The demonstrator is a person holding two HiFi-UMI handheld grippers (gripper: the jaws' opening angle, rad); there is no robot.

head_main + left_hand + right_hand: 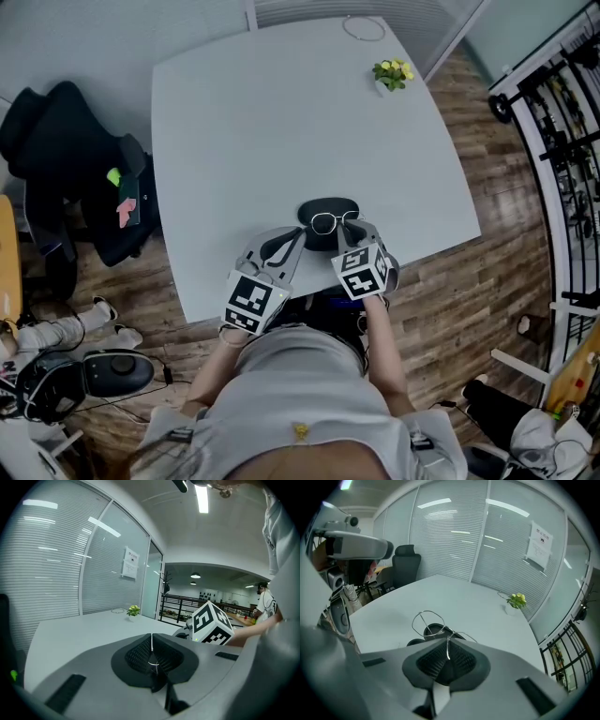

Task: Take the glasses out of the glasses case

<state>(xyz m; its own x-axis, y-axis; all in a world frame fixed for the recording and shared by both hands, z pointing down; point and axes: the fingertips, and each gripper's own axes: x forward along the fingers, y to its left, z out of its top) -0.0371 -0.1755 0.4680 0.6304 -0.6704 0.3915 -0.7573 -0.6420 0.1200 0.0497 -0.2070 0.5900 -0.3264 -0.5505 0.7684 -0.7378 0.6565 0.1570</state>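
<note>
A black glasses case (328, 211) lies open near the front edge of the pale grey table (281, 122). Thin wire-rimmed glasses (334, 222) sit over it. In the right gripper view the glasses (425, 618) are raised just above the case (433, 631), and my right gripper (448, 648) is shut on part of their wire frame. In the head view that right gripper (352, 231) is at the case's near right side. My left gripper (292, 240) is at the case's near left, jaws shut (151, 651); I see nothing held in them.
A small potted plant (392, 75) stands at the table's far right, with a thin ring (364, 28) behind it. An office chair draped in dark clothing (80, 169) sits left of the table. A metal railing (562, 141) runs along the right.
</note>
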